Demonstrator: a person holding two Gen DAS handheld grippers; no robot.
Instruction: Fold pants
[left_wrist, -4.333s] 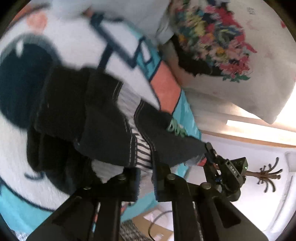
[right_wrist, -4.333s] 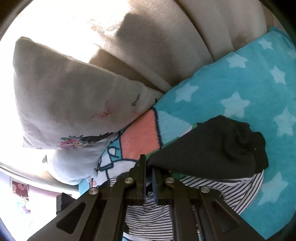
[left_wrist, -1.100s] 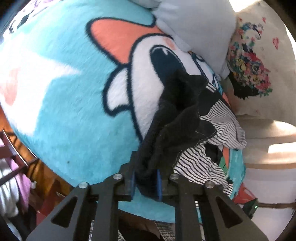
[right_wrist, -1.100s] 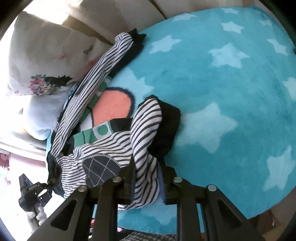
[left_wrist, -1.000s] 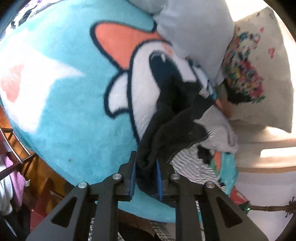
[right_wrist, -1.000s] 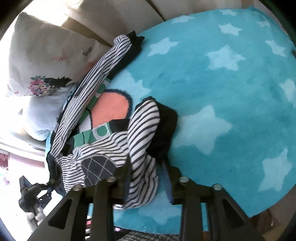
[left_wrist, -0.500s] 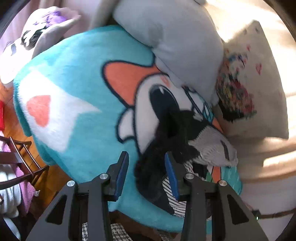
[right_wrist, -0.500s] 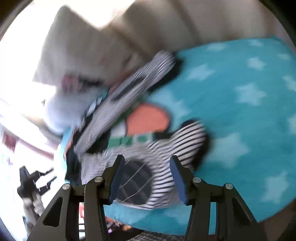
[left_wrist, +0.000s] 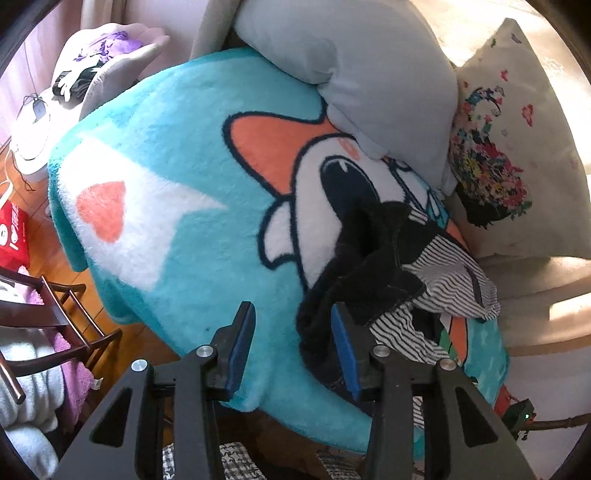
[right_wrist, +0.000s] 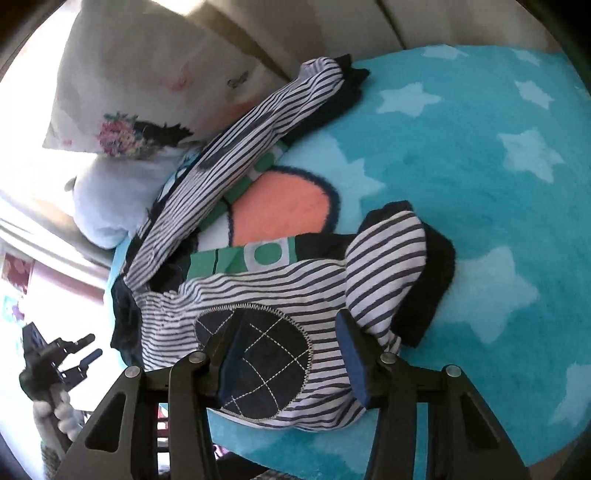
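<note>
Left gripper has just opened and holds nothing; the striped pants lie spread, unfolded, on a turquoise cartoon blanket. Right gripper hangs open above a knee patch. Folding seems barely begun. Cushions sit behind.

Both tools have let go of the pants, jaws now apart.

Place: home living room.
Evidence: beige upholstered sofa; floral cream cushion; turquoise cartoon fleece blanket; wooden floor.
</note>
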